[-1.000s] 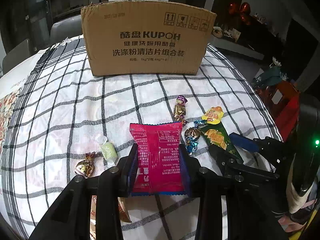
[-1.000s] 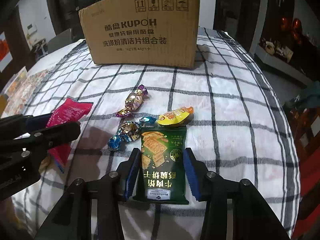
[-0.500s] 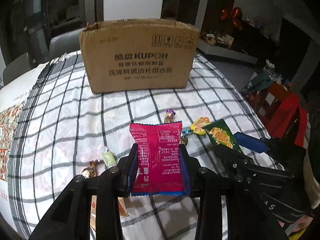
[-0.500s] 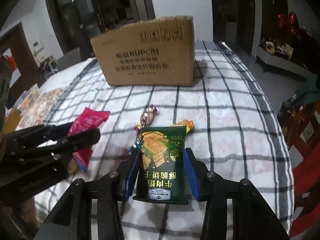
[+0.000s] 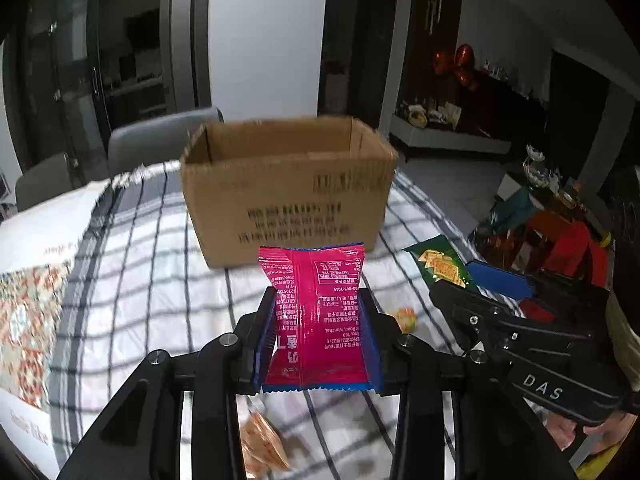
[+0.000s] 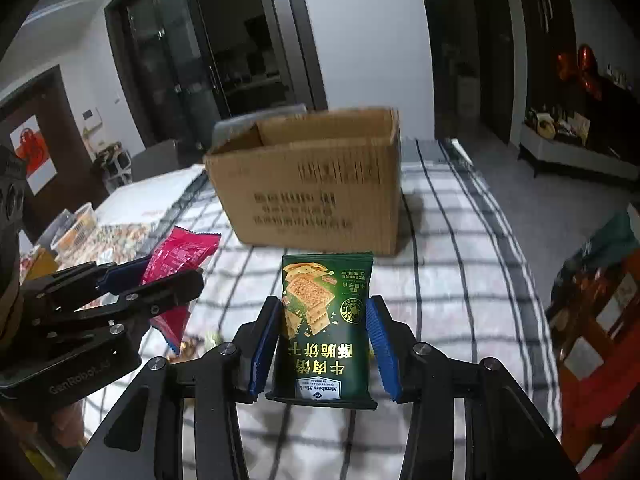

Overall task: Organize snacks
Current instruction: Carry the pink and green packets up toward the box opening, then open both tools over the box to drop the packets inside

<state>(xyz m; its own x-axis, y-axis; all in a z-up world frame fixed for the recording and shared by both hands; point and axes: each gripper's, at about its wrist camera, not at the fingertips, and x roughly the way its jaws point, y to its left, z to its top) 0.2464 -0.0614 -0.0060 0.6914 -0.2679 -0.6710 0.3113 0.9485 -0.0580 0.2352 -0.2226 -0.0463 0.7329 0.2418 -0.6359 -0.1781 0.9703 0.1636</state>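
Note:
My left gripper (image 5: pixel 318 300) is shut on a pink snack packet (image 5: pixel 316 312), held up off the checked tablecloth (image 5: pixel 140 272). My right gripper (image 6: pixel 326 308) is shut on a green cracker packet (image 6: pixel 326 320), also lifted above the cloth. Straight ahead of both stands an open cardboard box (image 5: pixel 288 188) with its top flaps open; the box (image 6: pixel 316 184) looks empty where its inside shows. In the left wrist view the right gripper (image 5: pixel 460 280) and the green packet (image 5: pixel 440 264) appear at the right. In the right wrist view the left gripper (image 6: pixel 160 272) and the pink packet (image 6: pixel 180 256) appear at the left.
Wrapped candies lie on the cloth below: a yellow one (image 5: pixel 404 318) and an orange-wrapped one (image 5: pixel 260 444). A patterned mat (image 5: pixel 28 328) covers the table's left side. Grey chairs (image 5: pixel 160 140) stand behind the box. Red and green clutter (image 5: pixel 560 240) sits off the table's right edge.
Both grippers have risen with their packets, and the view has tilted up. The box's open top now shows, and the candies on the cloth have dropped low in the frames.

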